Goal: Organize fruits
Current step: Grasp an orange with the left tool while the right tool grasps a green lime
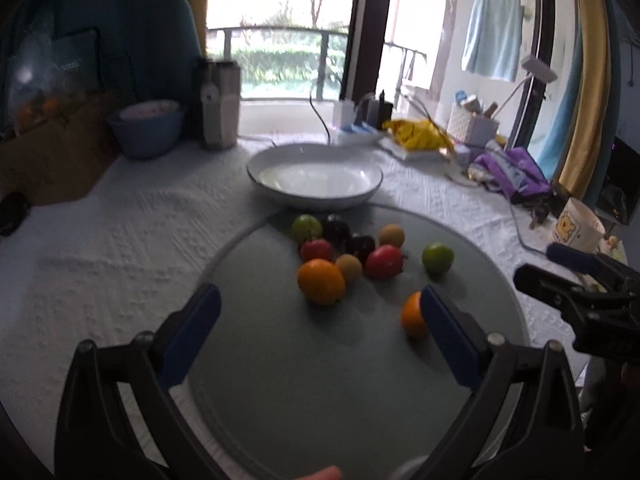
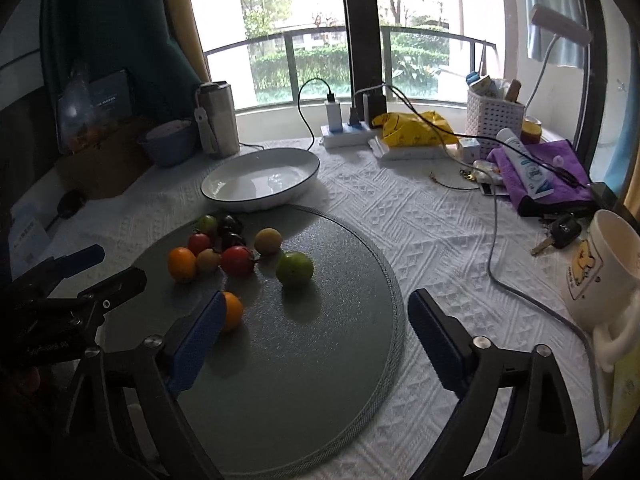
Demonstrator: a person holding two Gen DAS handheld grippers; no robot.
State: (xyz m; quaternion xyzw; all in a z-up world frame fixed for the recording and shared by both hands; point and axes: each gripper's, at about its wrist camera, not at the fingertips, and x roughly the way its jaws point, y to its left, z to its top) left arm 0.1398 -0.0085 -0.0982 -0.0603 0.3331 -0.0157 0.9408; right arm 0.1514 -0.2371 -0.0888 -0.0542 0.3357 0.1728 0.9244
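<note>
A white-clothed counter [image 2: 400, 216] by a window. Nearest, both the left hand-held gripper [image 1: 320, 312] and right hand-held gripper [image 2: 316, 316] gape empty; mid-frame, fruits [image 1: 348, 256] sit unsorted on the round mat [image 1: 320, 380]; beyond, the white dish [image 1: 316, 178] is empty—nothing done yet.

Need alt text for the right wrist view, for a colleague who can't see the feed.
The right gripper, open and holding nothing, hovers over a round grey mat bearing small fruits: a green one, orange ones, red ones and dark ones. An empty white bowl sits beyond the mat, and the left gripper shows at the left edge.
</note>
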